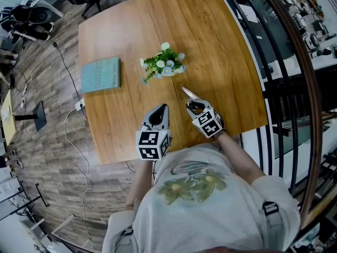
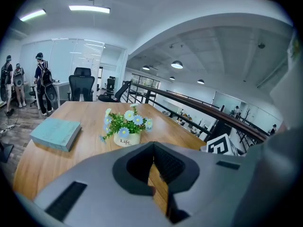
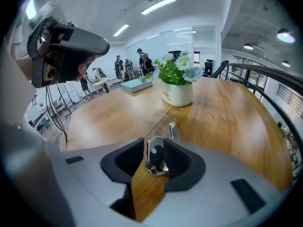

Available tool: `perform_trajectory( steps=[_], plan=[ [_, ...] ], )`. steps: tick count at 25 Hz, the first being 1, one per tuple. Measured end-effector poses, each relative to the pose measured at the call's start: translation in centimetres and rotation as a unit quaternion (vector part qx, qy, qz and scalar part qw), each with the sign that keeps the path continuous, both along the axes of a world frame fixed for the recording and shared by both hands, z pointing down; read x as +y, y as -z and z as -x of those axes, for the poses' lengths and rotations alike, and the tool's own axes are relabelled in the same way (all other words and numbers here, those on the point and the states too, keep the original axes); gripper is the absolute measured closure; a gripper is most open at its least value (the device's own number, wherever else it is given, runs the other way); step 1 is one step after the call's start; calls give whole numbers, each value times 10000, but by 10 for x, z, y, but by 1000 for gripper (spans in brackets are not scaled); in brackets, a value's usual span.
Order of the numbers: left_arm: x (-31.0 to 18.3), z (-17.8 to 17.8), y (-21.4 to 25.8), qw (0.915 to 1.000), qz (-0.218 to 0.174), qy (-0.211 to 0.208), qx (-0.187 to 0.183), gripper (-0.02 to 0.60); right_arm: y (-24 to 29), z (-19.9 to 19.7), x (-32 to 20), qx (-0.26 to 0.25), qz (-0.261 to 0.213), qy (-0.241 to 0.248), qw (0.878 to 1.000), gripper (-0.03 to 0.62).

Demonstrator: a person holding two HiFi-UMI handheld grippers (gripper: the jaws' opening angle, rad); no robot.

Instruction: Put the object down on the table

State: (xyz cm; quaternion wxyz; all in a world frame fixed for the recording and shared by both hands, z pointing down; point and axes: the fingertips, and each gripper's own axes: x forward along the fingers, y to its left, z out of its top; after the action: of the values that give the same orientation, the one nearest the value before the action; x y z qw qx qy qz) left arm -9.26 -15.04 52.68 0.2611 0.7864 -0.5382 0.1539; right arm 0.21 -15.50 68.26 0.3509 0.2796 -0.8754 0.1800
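Our right gripper point(image 3: 154, 142) hangs low over the wooden table point(image 1: 210, 30), jaws spread, with a small metal tool point(image 3: 156, 158) standing between them. It looks like a nail clipper, though we cannot be sure. It leans on one pad while bare wood shows in the gap at its other side, so we judge it loose rather than pinched, and already down on the table or nearly so. In the head view its bright lever pokes out past the jaw tips toward the potted flowers point(image 1: 163, 63), which stand near but apart. Our left gripper point(image 2: 153, 145) hovers alongside with its jaws pressed together on nothing.

We expect the tool to be light, stiff and slick, polished metal that slides easily on smooth pads and may tip or skitter once freed. Its flat body offers the best hold, not the thin springy lever. A teal book point(image 1: 100, 74) lies well off to the left.
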Motion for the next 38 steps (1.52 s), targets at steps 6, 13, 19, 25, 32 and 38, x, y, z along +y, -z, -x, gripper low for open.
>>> perform_trajectory(
  steps=[6, 13, 19, 25, 32, 38],
  plan=[
    [-2, 3, 6, 9999, -98, -26, -66, 565, 14, -4, -2, -121, 172, -141, 9997, 439],
    [-7, 0, 23, 9996, -260, -85, -25, 565, 62, -9, -12, -442, -176, -304, 9984, 478],
    [-11, -3, 37, 9990, -408, -164, -30, 565, 111, -9, -24, -869, -666, -604, 9921, 562],
    [-10, -14, 48, 9982, -553, -245, -12, 565, 146, -8, -21, -1269, -913, -538, 9862, 585],
    [-4, -21, 56, 9975, -632, -324, 22, 565, 170, -8, -14, -1564, -1078, -523, 9804, 586],
    [-3, -23, 62, 9972, -640, -379, 64, 565, 188, -4, -12, -1633, -1112, -539, 9788, 586]
  ],
)
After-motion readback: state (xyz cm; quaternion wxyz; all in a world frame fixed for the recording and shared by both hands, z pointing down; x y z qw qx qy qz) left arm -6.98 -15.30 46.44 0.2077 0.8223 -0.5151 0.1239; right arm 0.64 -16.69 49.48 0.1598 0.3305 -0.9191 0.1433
